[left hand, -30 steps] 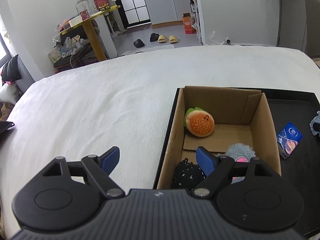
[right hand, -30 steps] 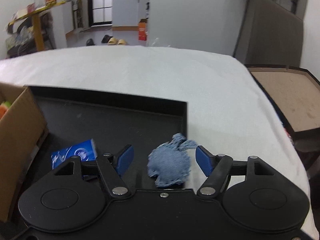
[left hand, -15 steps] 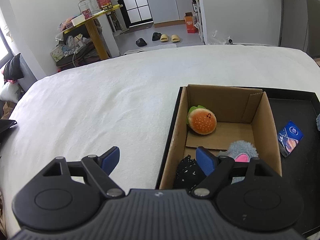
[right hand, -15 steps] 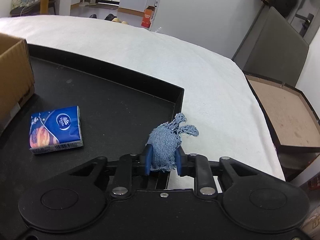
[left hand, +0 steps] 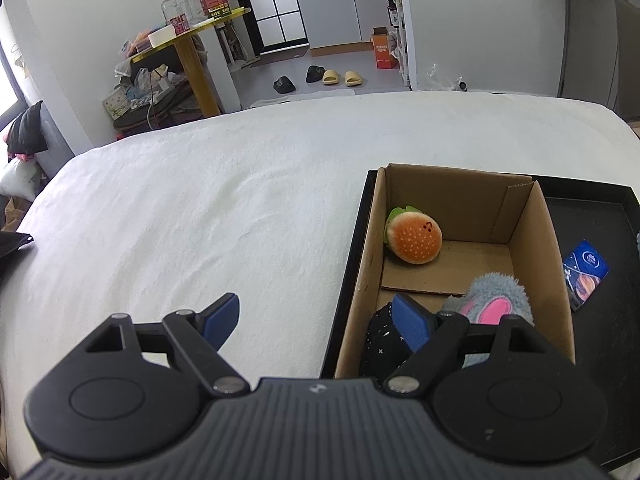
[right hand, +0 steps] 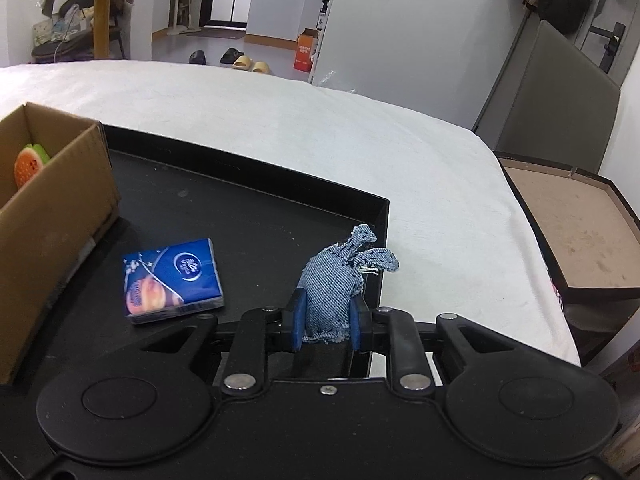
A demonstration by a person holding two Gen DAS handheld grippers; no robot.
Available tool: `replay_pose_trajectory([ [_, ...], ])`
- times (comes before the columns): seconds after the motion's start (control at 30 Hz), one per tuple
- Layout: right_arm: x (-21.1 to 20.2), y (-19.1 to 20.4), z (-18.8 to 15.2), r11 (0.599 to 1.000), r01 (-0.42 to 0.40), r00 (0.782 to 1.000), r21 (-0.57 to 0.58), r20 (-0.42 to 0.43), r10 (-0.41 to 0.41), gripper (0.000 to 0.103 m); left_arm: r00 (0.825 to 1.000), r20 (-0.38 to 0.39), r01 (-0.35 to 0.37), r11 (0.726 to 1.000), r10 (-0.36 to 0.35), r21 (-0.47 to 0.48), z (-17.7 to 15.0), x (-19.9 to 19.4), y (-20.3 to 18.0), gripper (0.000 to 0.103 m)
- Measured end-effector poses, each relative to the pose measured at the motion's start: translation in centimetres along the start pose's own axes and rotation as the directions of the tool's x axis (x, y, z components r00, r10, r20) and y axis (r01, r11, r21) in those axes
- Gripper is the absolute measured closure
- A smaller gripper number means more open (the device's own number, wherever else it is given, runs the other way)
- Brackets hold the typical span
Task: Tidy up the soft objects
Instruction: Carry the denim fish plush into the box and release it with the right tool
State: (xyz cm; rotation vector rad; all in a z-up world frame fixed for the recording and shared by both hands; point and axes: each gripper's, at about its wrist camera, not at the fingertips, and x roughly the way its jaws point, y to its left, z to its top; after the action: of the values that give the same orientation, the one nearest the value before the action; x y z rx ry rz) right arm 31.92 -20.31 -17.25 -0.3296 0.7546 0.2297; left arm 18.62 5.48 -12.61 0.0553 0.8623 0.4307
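Note:
My right gripper is shut on a small denim pouch, whose knotted top sticks up above the black tray. A blue tissue pack lies flat on the tray to its left. In the left wrist view, the cardboard box stands in the tray and holds a burger plush, a grey and pink fluffy toy and a black speckled soft item. My left gripper hovers open over the box's near left corner, holding nothing. The tissue pack shows right of the box.
The tray sits on a white blanket-covered bed. A brown framed board lies beside the bed on the right. Beyond the bed are a yellow table with clutter, slippers on the floor and a grey screen.
My right gripper closed on the denim pouch and lifted it slightly, and its view shifted so the cardboard box now shows at left. The left gripper stayed open and barely moved.

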Motion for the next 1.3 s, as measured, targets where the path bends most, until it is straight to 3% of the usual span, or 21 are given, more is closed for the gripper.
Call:
replay_pose_trajectory([
  [0.17, -1.1, -0.5, 0.5, 0.996, -0.041, 0.999, 0.073, 0.009, 0.041, 0.081, 1.000, 0.012, 0.004, 1.000, -0.004, 0.013, -0.4, -0.1, 0.0, 0.021],
  [0.63, -4.5, 2.0, 2.5, 0.996, -0.088, 0.991, 0.013, 0.100, 0.086, 0.081, 0.998, 0.039, 0.038, 0.999, -0.039, 0.027, -1.1, 0.2, 0.3, 0.024],
  [0.77, -5.0, 2.4, 3.0, 0.988, -0.141, 0.985, 0.060, 0.104, 0.134, 0.081, 0.998, 0.032, 0.047, 0.998, -0.048, 0.044, -1.2, 0.4, 0.1, 0.030],
  [1.1, -6.6, 5.9, 4.1, 0.973, -0.229, 0.966, 0.044, 0.130, 0.221, 0.081, 0.996, -0.013, 0.084, 0.995, -0.084, 0.047, -1.7, 1.4, 0.2, 0.077],
  [1.3, -6.9, 8.0, 5.3, 0.957, -0.288, 0.949, 0.028, 0.141, 0.281, 0.081, 0.992, -0.004, 0.125, 0.990, -0.125, 0.059, -1.9, 1.4, -0.1, 0.095],
])
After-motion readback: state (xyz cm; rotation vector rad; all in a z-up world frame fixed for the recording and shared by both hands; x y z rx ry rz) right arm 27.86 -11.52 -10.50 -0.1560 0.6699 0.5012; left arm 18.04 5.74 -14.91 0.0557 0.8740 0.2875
